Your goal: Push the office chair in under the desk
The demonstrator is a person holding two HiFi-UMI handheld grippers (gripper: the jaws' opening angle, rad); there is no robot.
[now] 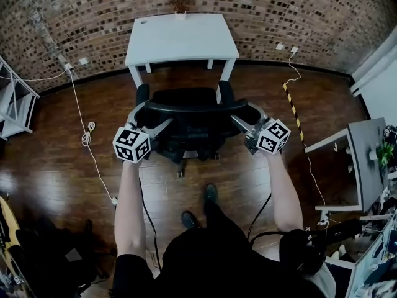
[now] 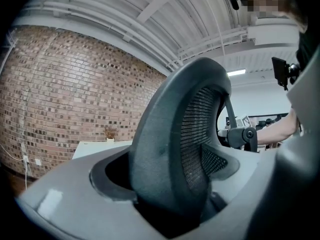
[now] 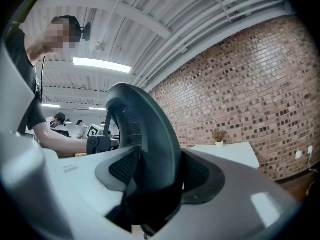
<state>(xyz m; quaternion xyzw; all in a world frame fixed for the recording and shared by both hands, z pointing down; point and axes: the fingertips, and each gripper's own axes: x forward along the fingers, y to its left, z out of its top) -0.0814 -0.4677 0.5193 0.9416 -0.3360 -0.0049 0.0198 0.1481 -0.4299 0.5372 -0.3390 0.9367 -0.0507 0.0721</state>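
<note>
chair [image 1: 189, 126] stood mid-frame, just below desk [image 1: 180, 39] at upper centre, armrests near its front legs | left gripper [image 1: 149, 118] was clamped on the chair back's left edge | right gripper [image 1: 245, 115] was clamped on its right edge | both pointed toward desk | desk stood against brick wall [image 1: 93, 17]

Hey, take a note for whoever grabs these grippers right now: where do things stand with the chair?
Left gripper: shut on the left edge of the backrest.
Right gripper: shut on its right edge.
Office chair: squared up close in front of the white desk, not yet under it.
Done: grips, line-up.
To do: push straight in, release.
</note>
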